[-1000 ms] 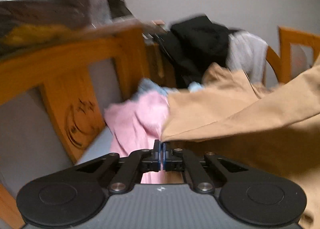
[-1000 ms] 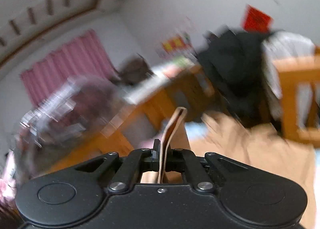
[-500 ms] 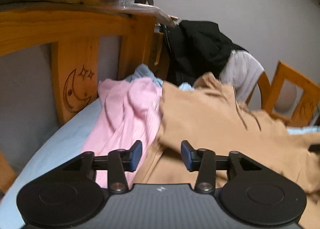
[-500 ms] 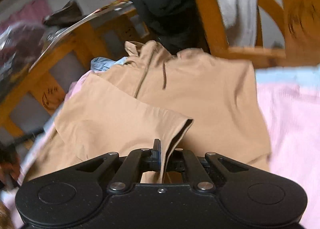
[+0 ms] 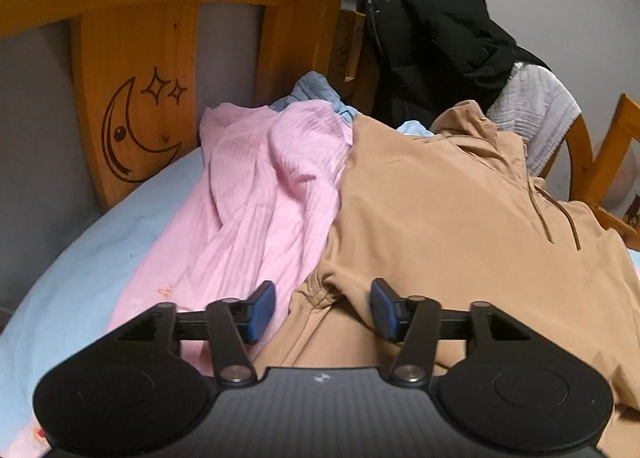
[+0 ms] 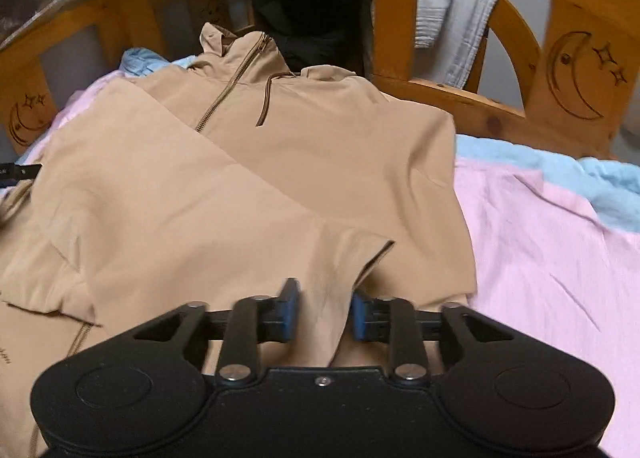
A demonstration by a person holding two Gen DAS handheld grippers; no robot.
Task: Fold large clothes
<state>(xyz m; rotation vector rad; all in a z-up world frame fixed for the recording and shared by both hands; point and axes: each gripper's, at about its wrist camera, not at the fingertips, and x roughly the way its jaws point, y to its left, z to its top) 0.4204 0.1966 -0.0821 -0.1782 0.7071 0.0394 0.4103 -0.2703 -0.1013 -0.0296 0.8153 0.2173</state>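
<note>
A tan zip-neck jacket (image 5: 448, 218) (image 6: 320, 146) lies spread on the bed, its left part folded over the body. In the left wrist view my left gripper (image 5: 322, 312) hangs over a bunched tan fold at the jacket's edge; its jaws are opening and the pads do not press the cloth. In the right wrist view my right gripper (image 6: 325, 314) stands over the folded flap's end, which lies loose between its blue pads (image 6: 289, 312); these jaws are opening too.
A pink ribbed blanket (image 5: 256, 202) (image 6: 552, 258) and light blue sheet (image 5: 80, 258) cover the bed. Wooden bed rails with moon-and-star carvings (image 5: 136, 130) (image 6: 580, 74) border it. A black coat (image 5: 436, 46) and a grey towel (image 6: 452, 18) hang on the rails.
Both grippers were shut on tan fabric a second ago and have let go. The right one came down with the flap, which now lies folded across the jacket. The left one opened first.
</note>
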